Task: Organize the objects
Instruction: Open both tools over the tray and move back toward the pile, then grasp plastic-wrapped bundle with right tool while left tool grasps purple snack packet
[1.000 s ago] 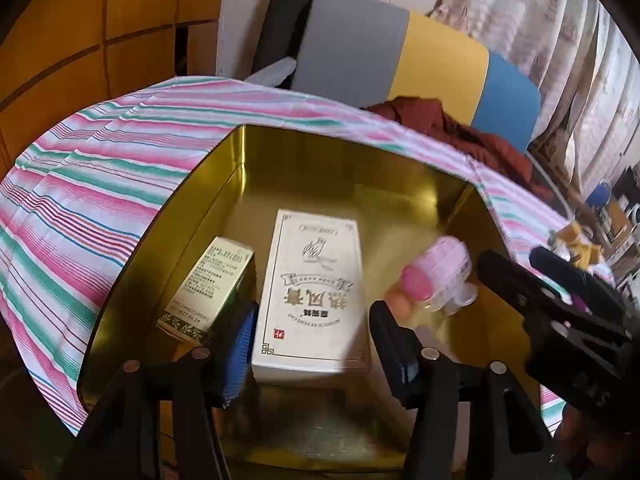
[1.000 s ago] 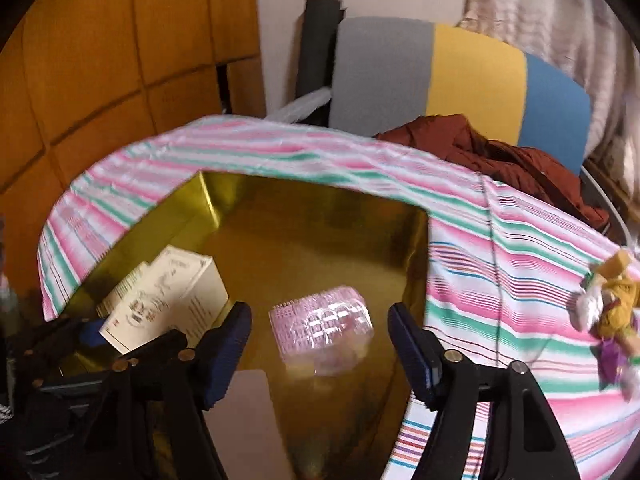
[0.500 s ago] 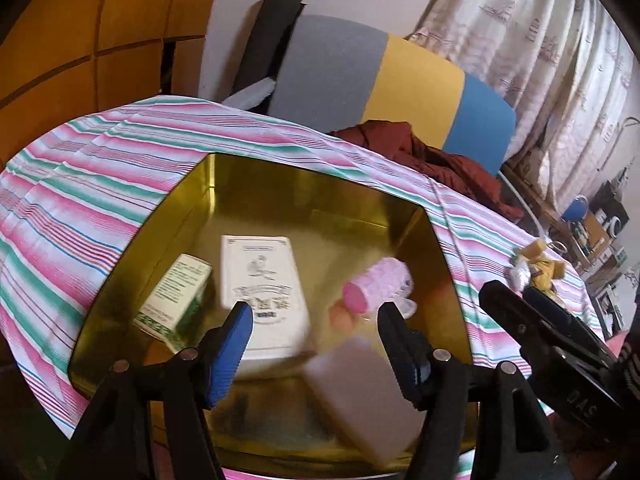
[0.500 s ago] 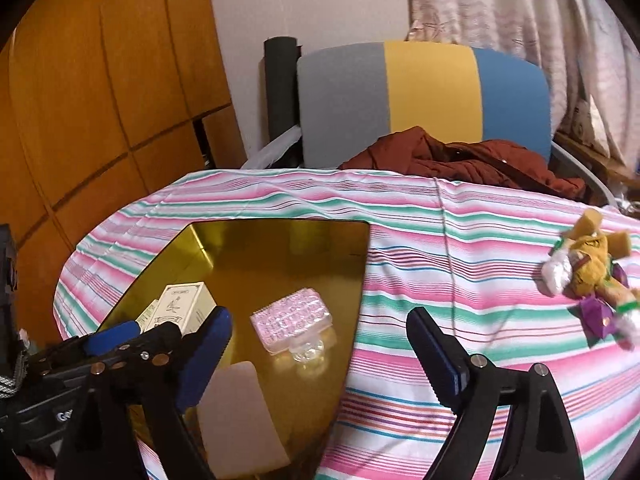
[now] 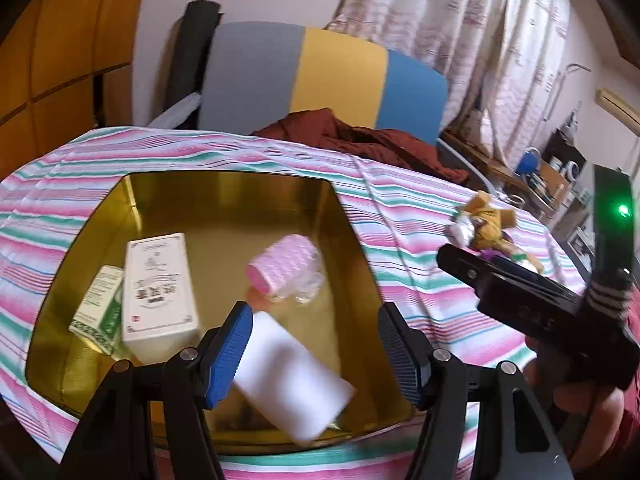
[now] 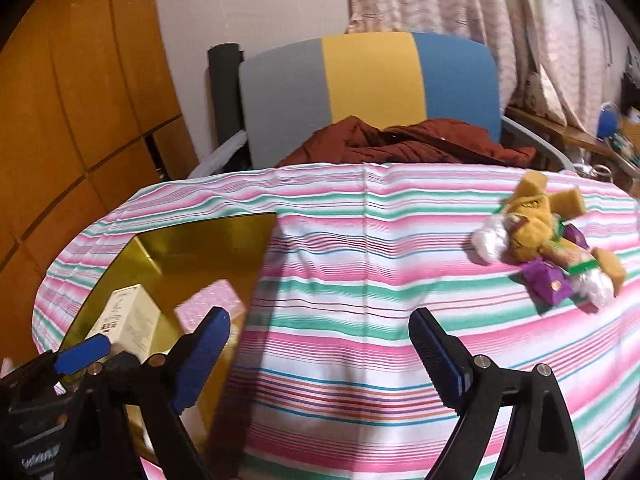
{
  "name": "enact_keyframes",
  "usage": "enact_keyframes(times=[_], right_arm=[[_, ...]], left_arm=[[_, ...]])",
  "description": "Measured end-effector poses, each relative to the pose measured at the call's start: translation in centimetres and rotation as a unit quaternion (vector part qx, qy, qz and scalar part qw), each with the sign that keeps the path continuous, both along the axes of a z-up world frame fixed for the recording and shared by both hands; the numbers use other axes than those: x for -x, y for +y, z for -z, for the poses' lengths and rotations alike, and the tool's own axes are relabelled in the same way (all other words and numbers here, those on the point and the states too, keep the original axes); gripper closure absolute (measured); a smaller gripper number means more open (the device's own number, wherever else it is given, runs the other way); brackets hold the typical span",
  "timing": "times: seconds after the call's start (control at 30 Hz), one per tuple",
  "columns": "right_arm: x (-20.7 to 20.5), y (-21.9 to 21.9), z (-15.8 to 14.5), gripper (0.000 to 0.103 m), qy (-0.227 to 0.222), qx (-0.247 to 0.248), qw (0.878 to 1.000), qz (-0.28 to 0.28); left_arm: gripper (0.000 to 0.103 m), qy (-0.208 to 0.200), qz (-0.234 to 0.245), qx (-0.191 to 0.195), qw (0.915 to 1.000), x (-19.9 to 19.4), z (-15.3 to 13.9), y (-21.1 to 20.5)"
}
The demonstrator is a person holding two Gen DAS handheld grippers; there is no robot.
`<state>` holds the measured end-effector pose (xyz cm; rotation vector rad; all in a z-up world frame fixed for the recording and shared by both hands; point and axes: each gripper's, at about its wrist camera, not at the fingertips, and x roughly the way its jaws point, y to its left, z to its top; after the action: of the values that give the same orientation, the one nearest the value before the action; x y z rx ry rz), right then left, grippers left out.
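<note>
A gold tin (image 5: 228, 196) sits on the striped tablecloth. In it lie a white box (image 5: 158, 284), a small green box (image 5: 100, 308), a pink ribbed roller (image 5: 280, 268) and a blurred white block (image 5: 296, 384). My left gripper (image 5: 316, 344) hangs open over the tin's near end, the white block below its fingers and not pressed. My right gripper (image 6: 318, 316) is open over bare cloth, right of the tin (image 6: 200, 240), with nothing between its fingers. The white box (image 6: 128, 320) and the roller (image 6: 212, 300) show to its left.
A heap of wrapped sweets and yellow-brown pieces (image 6: 540, 240) lies on the cloth (image 6: 360, 280) at the right. Behind the table stands a grey, yellow and blue chair (image 6: 372, 84) with a dark red garment (image 6: 400, 144). A wooden wall is at the left, curtains at the right.
Both grippers drew back from the tin, swung right and opened wider. The pink roller, earlier between the right fingers, now lies in the tin to their left.
</note>
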<state>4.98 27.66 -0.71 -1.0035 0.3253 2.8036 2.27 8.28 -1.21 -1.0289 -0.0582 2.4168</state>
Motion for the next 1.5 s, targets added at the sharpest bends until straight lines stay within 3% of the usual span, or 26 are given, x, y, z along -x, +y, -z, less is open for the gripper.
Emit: enact_keyframes(times=[0.37,0.63,1.0,1.17,1.27,1.5], right_arm=[[-2.4,4.9,1.6,0.01,-0.023,-0.011,0.999,0.046],[-5.1,11.4,4.0,0.009,-0.053,-0.016,0.993,0.106],[-7.5,21.4,4.5,0.008,-0.056,-0.028,0.976,0.21],[-6.4,24.5,4.1,0.009,-0.045,-0.055,0.972,0.225],[-5.3,25.9,3.8,0.019,-0.042,-0.061,0.976,0.205],[-3.2,27.5,5.5,0.027,-0.073,-0.06,0.979,0.184]], left_arm=[[0.037,0.027,0.073,0.001,0.997,-3.5,-0.7,3.3],[0.037,0.032,0.129,0.013,0.9911,-6.7,0.1,6.1],[0.037,0.008,0.143,0.023,0.9894,-8.5,1.4,8.2],[0.037,0.008,0.142,0.026,0.9895,-8.5,1.3,8.8],[0.037,-0.001,0.141,0.026,0.9897,-8.0,1.4,9.2],[0.037,0.001,0.143,0.035,0.989,-7.7,1.3,10.3]])
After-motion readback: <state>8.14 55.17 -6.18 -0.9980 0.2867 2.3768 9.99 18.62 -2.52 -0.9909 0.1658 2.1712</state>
